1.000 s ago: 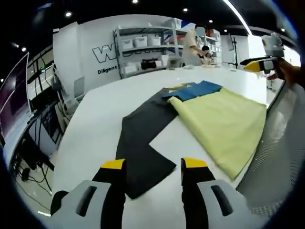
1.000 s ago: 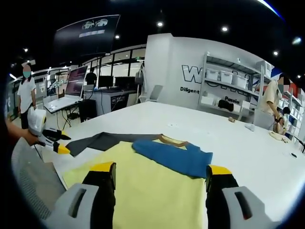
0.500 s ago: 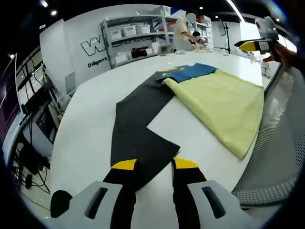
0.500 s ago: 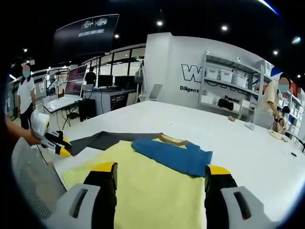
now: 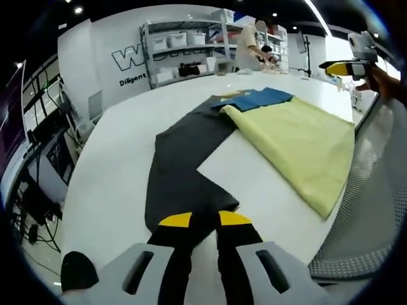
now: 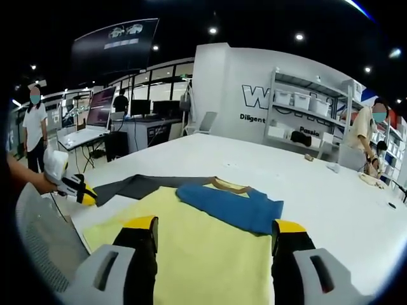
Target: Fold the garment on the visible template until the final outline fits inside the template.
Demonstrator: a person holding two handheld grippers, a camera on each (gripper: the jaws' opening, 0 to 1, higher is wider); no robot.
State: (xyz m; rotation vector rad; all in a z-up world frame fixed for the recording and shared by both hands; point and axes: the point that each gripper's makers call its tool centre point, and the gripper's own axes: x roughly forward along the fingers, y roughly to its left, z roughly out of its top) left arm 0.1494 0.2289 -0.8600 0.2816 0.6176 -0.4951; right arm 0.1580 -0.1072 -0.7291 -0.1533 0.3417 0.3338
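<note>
The garment lies on the white table (image 5: 108,171): a yellow body (image 5: 299,140) (image 6: 203,254), a blue part (image 5: 261,98) (image 6: 235,206) folded over its far end, and a long dark grey sleeve (image 5: 184,165) (image 6: 137,185). My left gripper (image 5: 204,220) sits at the sleeve's near end, its jaws drawn close with the grey cloth between them. It also appears at the sleeve's tip (image 6: 79,190), held by a hand. My right gripper (image 6: 216,225) hovers open above the yellow body, and a hand holds it high over the table's far side (image 5: 343,65).
A grey mesh surface (image 5: 375,190) (image 6: 44,241) borders the table edge beside the yellow cloth. Shelves with white bins (image 5: 184,54) (image 6: 305,121) stand against the back wall. People stand near the shelves (image 6: 362,136) and at desks (image 6: 32,133).
My left gripper's jaws have closed from wide apart to nearly together over the end of the grey sleeve. The right gripper has stayed put, still open.
</note>
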